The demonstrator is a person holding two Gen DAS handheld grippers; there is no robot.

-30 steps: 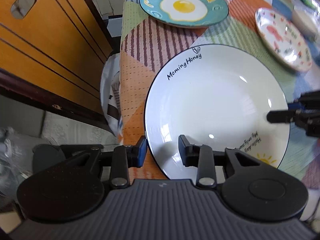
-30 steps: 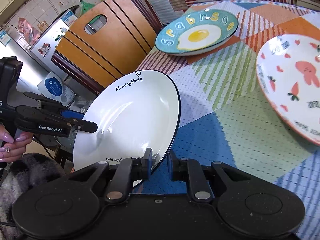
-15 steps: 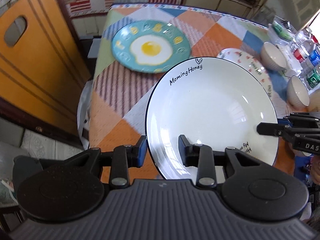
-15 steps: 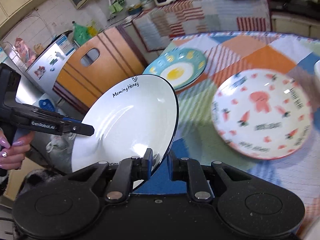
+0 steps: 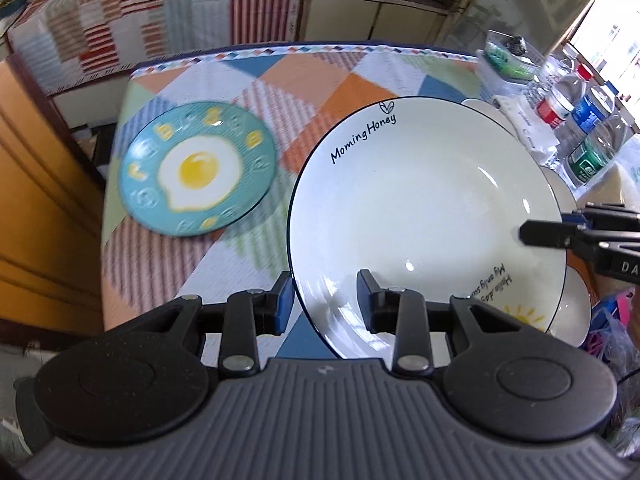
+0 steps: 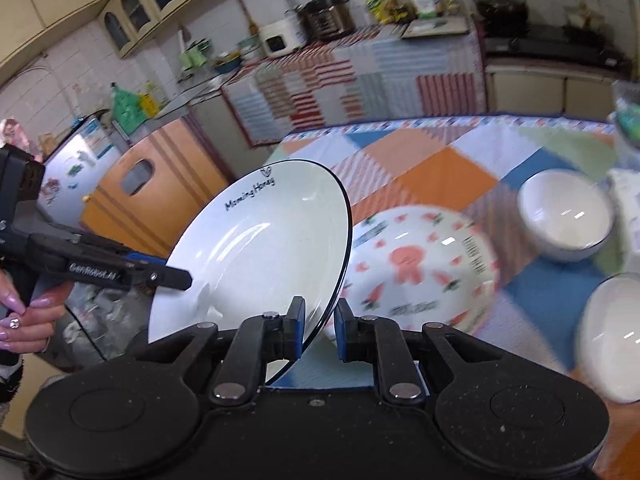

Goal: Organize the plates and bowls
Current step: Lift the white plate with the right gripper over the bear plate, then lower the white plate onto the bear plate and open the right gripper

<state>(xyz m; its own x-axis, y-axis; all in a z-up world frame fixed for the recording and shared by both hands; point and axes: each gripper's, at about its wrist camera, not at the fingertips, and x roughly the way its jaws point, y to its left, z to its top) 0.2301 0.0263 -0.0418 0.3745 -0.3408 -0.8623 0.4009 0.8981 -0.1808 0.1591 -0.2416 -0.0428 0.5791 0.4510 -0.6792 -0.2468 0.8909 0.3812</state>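
- The white round ceramic plate with a thin dark rim (image 5: 424,200) carried "Morning Honey" in black script near its far edge, under a small leaf-like mark; the same words showed on it in the right wrist view (image 6: 256,240).
- Near that plate's other edge, beside a small yellow sun drawing, ran upside-down script of which only "Hello" and "My only su…" could be made out.
- The black left gripper (image 6: 176,278) bore white lettering "GenRobot.AI" along its side.
- The black right gripper (image 5: 532,234) showed the white letters "DA", cut off at the picture's edge.
- The teal round plate with a fried-egg picture (image 5: 196,168) had yellow raised letters around its rim, too blurred to read.
- The white plate with pink and red cartoon figures (image 6: 420,268) had dark writing, too blurred to read.
- The labels on the clear plastic bottles (image 5: 588,120) were illegible.
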